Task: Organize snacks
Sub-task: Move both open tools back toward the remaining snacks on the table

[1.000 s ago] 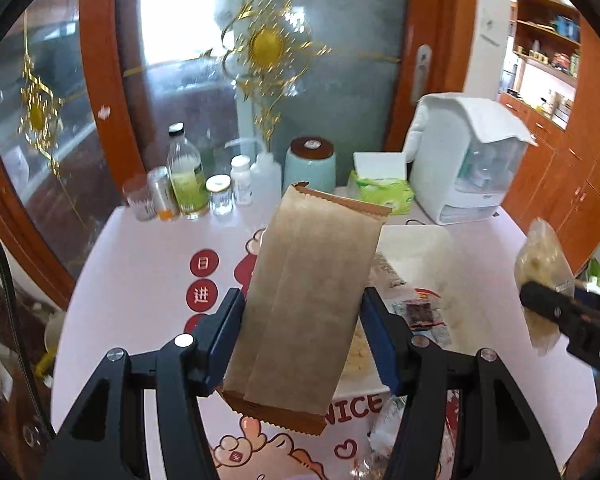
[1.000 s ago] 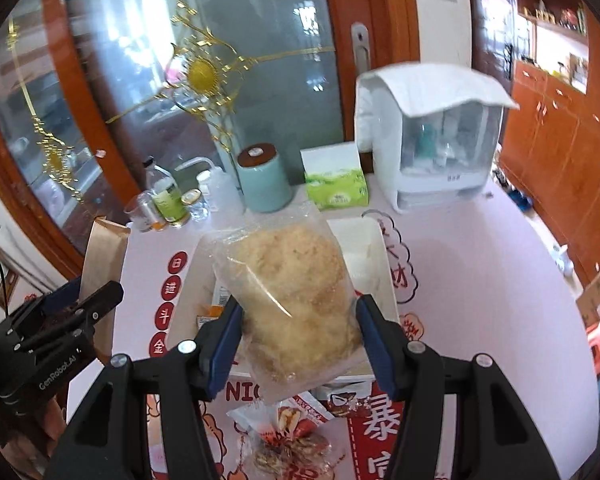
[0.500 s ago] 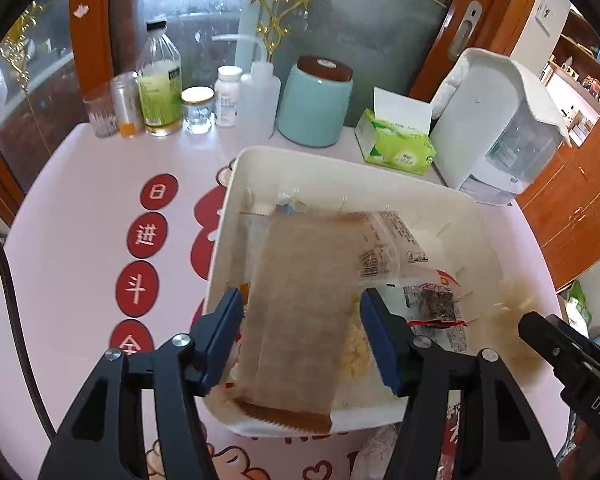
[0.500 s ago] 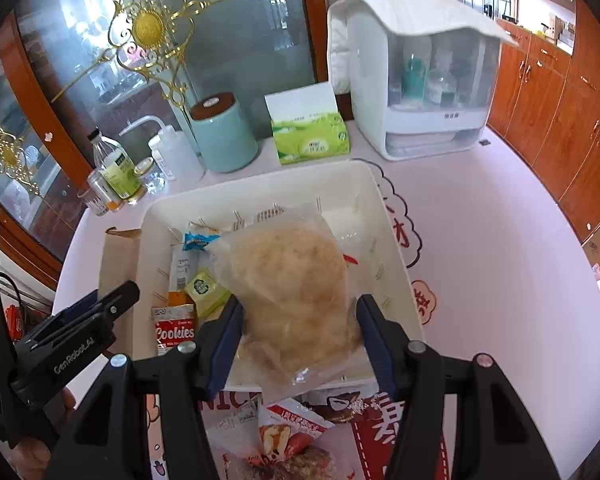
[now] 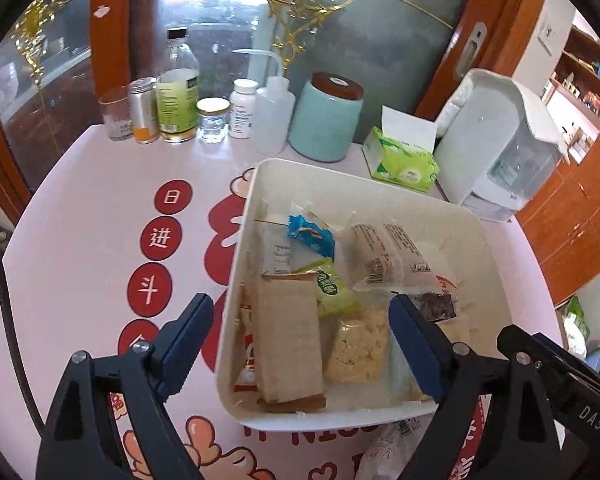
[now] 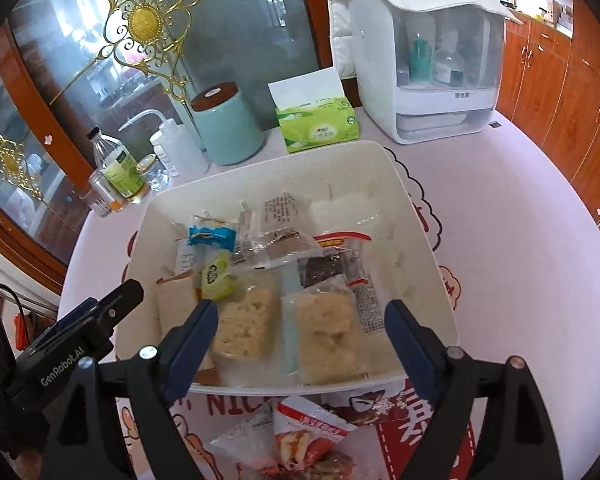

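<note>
Tablecloth (image 5: 80,208) print: "NIC"; "GenRobot.AI" tongs (image 6: 112,308).

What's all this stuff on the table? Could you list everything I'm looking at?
Tray: one, white, mid-table.
Brown paper packet: one, in the tray's near left.
Clear bags of pale crumbly snack: two, tray front.
Blue packet: one, tray back.
Green packet: one, mid-tray.
Red-printed packets: a few, on the table before the tray.
Tissue box: one, green, behind the tray.
Canister: one, teal with brown lid.
Bottles and jars: several, back left.
Lidded white appliance: one, back right.
Tablecloth: pink, red prints.
Left gripper: fingers open, empty.
Right gripper: fingers open, empty.
</note>
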The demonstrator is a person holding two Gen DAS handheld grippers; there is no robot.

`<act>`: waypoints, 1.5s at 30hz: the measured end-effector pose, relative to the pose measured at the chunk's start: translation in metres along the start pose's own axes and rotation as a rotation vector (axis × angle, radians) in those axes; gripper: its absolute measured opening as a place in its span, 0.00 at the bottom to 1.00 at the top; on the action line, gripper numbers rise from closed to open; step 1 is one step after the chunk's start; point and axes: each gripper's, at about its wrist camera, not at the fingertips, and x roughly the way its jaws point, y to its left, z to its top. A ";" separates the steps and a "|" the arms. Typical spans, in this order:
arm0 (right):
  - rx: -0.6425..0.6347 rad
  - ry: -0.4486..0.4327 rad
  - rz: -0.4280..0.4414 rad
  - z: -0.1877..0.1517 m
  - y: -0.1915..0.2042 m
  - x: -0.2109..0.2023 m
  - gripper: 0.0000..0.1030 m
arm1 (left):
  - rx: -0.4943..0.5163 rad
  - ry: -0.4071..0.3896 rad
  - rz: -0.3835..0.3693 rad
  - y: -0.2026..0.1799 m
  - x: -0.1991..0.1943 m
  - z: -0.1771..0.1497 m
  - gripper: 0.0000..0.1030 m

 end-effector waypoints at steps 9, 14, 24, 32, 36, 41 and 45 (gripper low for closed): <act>0.012 -0.010 0.011 -0.003 -0.004 -0.017 0.84 | -0.030 -0.028 0.028 0.010 -0.031 -0.006 0.86; 0.001 -0.023 0.028 -0.010 -0.009 -0.038 0.84 | -0.028 -0.042 0.042 0.007 -0.053 -0.015 0.86; -0.036 -0.082 0.085 -0.026 -0.023 -0.087 0.84 | 0.010 -0.137 0.109 -0.012 -0.125 -0.037 0.87; -0.149 -0.094 0.126 -0.055 -0.041 -0.112 0.83 | 0.038 -0.177 0.175 -0.038 -0.174 -0.067 0.88; -0.194 -0.098 0.138 -0.069 -0.053 -0.124 0.83 | 0.068 -0.213 0.184 -0.055 -0.200 -0.074 0.88; -0.276 -0.099 0.129 -0.080 -0.064 -0.130 0.83 | 0.129 -0.228 0.178 -0.072 -0.215 -0.079 0.93; -0.341 -0.087 0.134 -0.088 -0.066 -0.130 0.81 | 0.211 -0.152 0.131 -0.085 -0.198 -0.084 0.93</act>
